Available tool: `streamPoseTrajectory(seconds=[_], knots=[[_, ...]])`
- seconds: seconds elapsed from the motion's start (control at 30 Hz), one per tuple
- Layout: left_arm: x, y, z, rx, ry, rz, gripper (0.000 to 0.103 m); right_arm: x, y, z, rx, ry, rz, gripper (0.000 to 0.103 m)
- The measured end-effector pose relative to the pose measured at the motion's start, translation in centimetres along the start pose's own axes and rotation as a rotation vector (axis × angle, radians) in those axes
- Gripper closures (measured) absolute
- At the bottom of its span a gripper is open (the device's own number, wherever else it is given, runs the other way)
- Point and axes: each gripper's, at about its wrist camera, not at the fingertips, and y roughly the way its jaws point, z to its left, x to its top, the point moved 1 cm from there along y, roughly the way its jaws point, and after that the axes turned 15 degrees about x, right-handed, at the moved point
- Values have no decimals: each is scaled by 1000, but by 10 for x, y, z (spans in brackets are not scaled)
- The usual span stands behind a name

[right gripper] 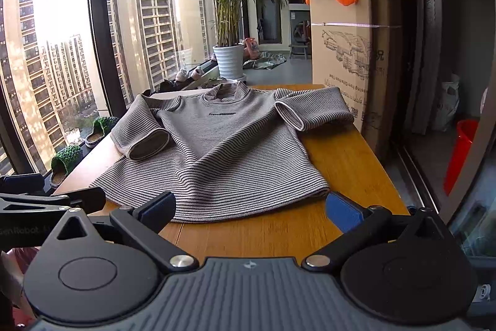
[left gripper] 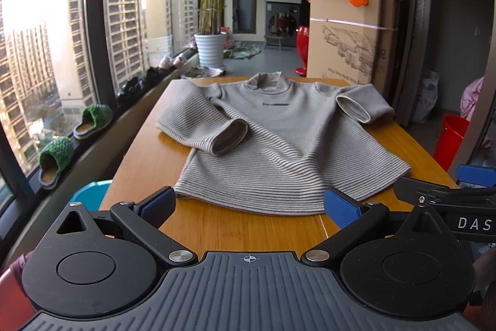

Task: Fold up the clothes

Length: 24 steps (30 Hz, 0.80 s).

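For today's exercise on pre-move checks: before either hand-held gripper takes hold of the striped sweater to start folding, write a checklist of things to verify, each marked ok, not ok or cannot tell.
1. Striped sweater lies front up on the wooden table: ok.
2. Both sleeves spread flat: not ok; both lie bent in over the body.
3. Left hand-held gripper open and empty: ok.
4. Right hand-held gripper open and empty: ok.
5. Hem within reach, just ahead of both grippers: ok.
6. Body free of wrinkles: not ok; creases cross the middle.
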Motion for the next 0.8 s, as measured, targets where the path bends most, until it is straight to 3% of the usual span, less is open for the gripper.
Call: streamPoseTrajectory(seconds=[0.8], knots=[[1,-2,1,3,-1,-18,0,-1,-4,0,3,-5,-16,0]])
